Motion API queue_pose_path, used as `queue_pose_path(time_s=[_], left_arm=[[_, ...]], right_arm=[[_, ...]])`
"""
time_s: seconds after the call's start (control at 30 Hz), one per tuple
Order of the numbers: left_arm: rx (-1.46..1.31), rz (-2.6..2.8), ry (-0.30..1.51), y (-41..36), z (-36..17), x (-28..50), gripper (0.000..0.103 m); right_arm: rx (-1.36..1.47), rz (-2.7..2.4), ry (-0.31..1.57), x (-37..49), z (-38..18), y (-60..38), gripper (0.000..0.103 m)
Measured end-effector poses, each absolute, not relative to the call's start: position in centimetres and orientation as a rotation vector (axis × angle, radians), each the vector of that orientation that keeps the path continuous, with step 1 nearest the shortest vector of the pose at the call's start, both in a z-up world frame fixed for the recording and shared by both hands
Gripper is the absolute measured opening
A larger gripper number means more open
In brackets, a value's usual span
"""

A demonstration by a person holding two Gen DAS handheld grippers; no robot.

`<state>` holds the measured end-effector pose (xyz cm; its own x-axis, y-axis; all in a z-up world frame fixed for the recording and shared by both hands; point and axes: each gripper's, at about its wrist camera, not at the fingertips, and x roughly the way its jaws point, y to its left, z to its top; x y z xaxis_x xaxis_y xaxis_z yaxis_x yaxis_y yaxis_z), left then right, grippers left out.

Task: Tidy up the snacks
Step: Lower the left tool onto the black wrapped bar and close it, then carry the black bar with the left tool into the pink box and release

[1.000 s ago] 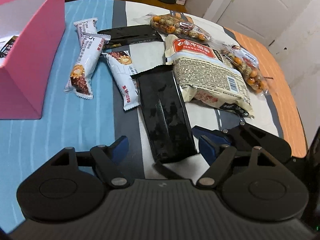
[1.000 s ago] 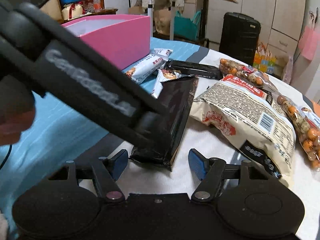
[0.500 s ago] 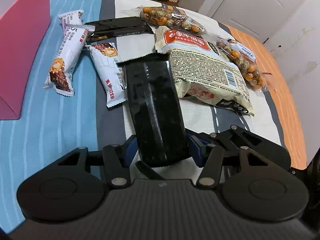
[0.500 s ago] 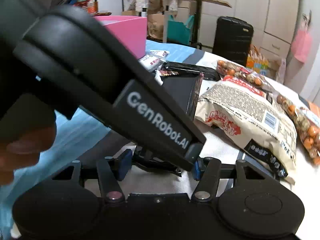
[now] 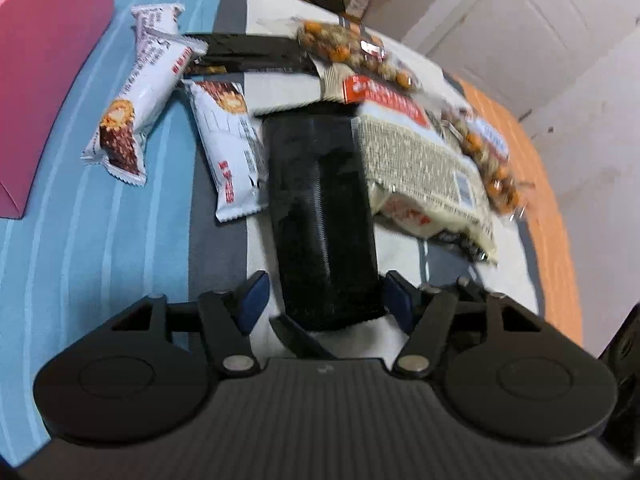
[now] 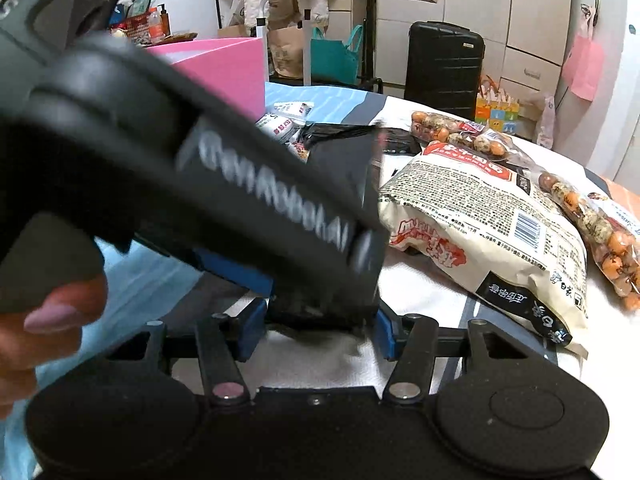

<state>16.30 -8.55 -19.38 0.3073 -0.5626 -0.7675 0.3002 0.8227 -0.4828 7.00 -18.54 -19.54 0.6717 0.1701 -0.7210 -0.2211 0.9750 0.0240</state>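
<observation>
A long black snack packet (image 5: pixel 320 208) lies lengthwise on the striped cloth, its near end between the fingers of both grippers. My left gripper (image 5: pixel 325 300) straddles that end and its jaws are opening: the left pad stands clear of the packet and the right pad is at its edge. Seen from the right wrist, my right gripper (image 6: pixel 320 330) is closing, with both blue pads against the sides of the black packet (image 6: pixel 344 160). The left gripper's body (image 6: pixel 240 184) crosses that view and hides the packet's middle. The pink box (image 5: pixel 40 60) stands at far left.
Two white snack bars (image 5: pixel 136 96) (image 5: pixel 232 148) and a second black packet (image 5: pixel 248 56) lie left and behind. A cream noodle bag (image 5: pixel 424 168) and two clear bags of coated nuts (image 5: pixel 348 48) (image 5: pixel 488 160) lie right. A hand (image 6: pixel 48 320) holds the left gripper. A black suitcase (image 6: pixel 444 60) stands beyond the table.
Both grippers narrowed around the black packet's near end. The left one pinched in half a second ago and has since widened. The right one has come in against the packet.
</observation>
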Motion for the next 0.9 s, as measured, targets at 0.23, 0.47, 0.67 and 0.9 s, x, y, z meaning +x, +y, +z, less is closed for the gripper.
queue_pose_path(time_s=[0.23, 0.47, 0.67, 0.9], left_arm=[[-0.273, -0.535, 1.039, -8.2, -19.0, 17.5, 0.071], [-0.289, -0.541, 1.078, -8.5, -19.3, 18.1, 0.052], [-0.278, -0.516, 1.13, -8.5, -18.8, 17.7, 0.049], [-0.188, -0.484, 1.242, -8.9, -17.3, 16.5, 0.05]], right_arm=[[-0.134, 0.187, 0.801, 6.3, -19.2, -18.1, 0.074], [-0.214, 0.211, 0.776, 6.3, -18.8, -17.1, 0.06], [-0.168, 0.203, 0.837, 6.0, -18.0, -15.3, 0.052], [-0.012, 0.249, 0.979, 6.0, -16.3, -15.5, 0.05]])
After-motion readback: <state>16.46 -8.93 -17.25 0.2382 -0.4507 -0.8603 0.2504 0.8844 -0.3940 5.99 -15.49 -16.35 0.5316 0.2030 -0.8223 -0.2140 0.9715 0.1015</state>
